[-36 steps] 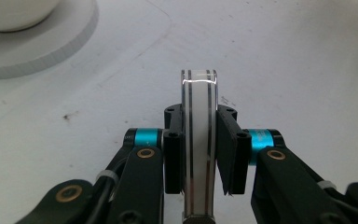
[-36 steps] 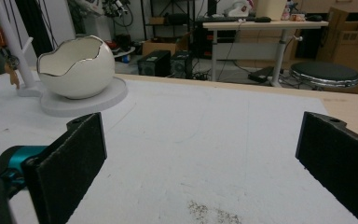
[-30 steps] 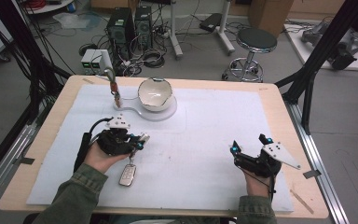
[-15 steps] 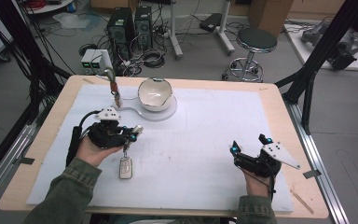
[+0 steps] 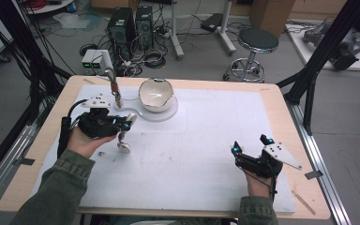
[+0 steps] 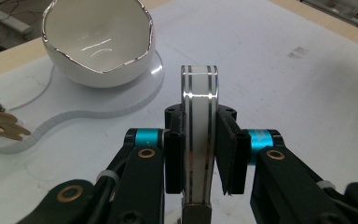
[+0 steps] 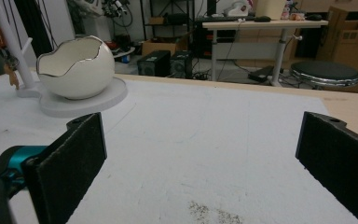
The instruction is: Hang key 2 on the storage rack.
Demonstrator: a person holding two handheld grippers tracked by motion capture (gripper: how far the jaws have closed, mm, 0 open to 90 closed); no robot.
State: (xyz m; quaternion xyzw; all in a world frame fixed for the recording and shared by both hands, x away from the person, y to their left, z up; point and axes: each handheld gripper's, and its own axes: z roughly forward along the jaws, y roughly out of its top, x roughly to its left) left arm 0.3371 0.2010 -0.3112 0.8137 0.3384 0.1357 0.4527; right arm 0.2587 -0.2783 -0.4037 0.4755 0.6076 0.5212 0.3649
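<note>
My left gripper (image 5: pixel 128 123) is shut on a flat white fob with silver edging (image 5: pixel 123 141), which hangs from the jaws just above the white mat. In the left gripper view the fob (image 6: pixel 199 88) stands edge-on between the two pads of that gripper (image 6: pixel 199 140). A white egg-shaped bowl with a metallic rim (image 5: pixel 155 93) sits on a round white base just beyond and to the right. My right gripper (image 5: pixel 251 144) rests low at the near right, its jaws wide apart with nothing between them (image 7: pixel 205 158).
A small stand with keys hanging from it (image 5: pixel 115 89) rises left of the bowl; the keys (image 6: pixel 0 126) hang over the base's tail. The white mat (image 5: pixel 215 140) covers most of the wooden table. The bowl (image 7: pixel 74 67) lies far to the right gripper's left.
The fob lay on the mat a second ago; my left gripper has lifted it and carried it away from the person toward the bowl. The right gripper has kept still.
</note>
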